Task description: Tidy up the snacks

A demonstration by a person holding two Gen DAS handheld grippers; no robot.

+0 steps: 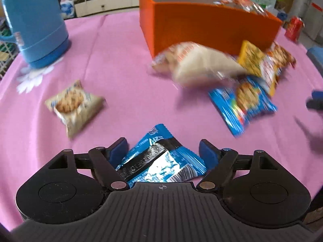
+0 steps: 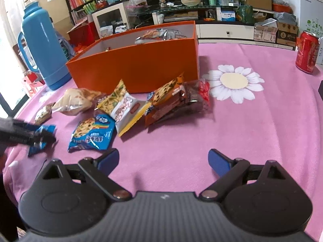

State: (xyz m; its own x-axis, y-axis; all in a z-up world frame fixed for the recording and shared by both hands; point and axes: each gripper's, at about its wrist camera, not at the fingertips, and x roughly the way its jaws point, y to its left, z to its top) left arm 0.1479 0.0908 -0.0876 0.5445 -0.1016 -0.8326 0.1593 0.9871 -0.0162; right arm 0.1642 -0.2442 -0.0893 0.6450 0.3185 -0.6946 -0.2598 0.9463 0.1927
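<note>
My left gripper is open, its blue fingertips on either side of a small blue and silver snack packet lying on the pink tablecloth; it also shows blurred in the right wrist view. My right gripper is open and empty above bare cloth. An orange box stands at the back with some packets inside. In front of it lie several snack packets: a beige bag, a blue packet, a yellow and white packet, a brown packet.
A blue thermos jug stands left of the box. A red can stands at the far right. A small beige biscuit packet lies apart on the left. A daisy is printed on the cloth.
</note>
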